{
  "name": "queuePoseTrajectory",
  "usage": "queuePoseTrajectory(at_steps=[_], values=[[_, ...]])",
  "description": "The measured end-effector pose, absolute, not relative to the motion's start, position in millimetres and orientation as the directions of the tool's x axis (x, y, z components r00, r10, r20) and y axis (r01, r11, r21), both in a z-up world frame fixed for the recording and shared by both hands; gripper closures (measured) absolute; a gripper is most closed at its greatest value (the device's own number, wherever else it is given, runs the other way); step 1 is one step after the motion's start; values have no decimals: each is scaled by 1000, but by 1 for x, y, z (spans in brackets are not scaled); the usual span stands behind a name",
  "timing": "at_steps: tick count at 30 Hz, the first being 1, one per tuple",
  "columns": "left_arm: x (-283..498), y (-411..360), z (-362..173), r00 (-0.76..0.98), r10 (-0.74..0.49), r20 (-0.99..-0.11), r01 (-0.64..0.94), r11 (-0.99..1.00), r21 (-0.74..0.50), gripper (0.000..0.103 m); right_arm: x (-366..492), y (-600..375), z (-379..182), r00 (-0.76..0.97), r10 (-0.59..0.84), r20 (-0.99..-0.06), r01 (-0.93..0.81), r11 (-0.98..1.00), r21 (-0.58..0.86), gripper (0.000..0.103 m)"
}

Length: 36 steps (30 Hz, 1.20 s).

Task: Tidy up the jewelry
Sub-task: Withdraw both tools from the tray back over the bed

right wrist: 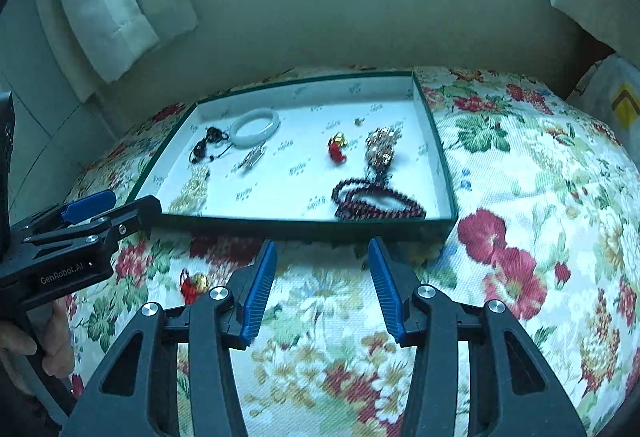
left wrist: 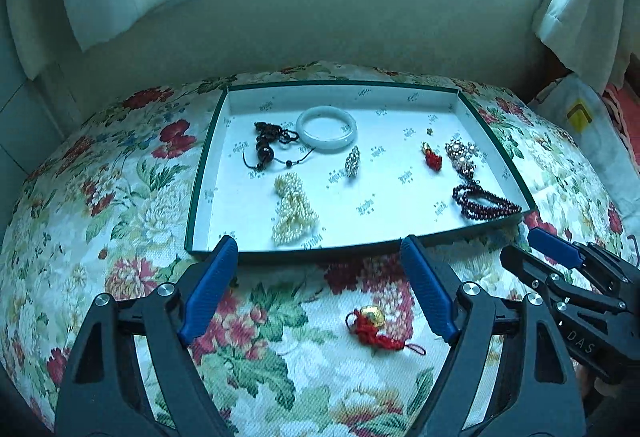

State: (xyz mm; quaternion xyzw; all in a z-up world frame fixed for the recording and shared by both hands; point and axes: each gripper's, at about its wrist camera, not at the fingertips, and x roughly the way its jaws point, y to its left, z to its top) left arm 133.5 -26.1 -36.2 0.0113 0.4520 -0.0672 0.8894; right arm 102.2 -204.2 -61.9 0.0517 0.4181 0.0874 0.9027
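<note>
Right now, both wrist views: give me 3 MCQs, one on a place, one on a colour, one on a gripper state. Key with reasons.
1. Where does the red knotted charm with the gold piece lie?
A. in the tray
B. on the floral cloth in front of the tray
C. between the right gripper's fingers

2. What colour is the tray rim?
A. dark green
B. red
C. yellow

3. How is the left gripper?
A. shut on the bangle
B. shut on nothing
C. open, holding nothing

Key: 1 B, it sits on the cloth outside the near rim; 2 A, green edging shows all round; 3 C, its fingers stand apart over bare cloth.
</note>
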Motion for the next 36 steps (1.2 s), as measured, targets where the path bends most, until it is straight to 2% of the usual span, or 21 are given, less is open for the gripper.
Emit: queuePoseTrajectory(at_steps=[3,4,9,36], values=[[116,-22,-42,565,-100,-819,125,992,-35,28,87,-194,-74,603,221,-766,-138,975,173,69],[111,-21,-45,560,-95,-823,123,992,-31,33,82,-191,-77,596,227,-770,-146,974,174,70],[90,-10,-56,533,-78,-842,101,994,-28,43,67,-175,-87,569,243,-786,-185,969,165,76],[81,3,-73,494,-76,-866,72,996,-47,43,76,-152,-102,539,231,-810,-232,965,121,91]])
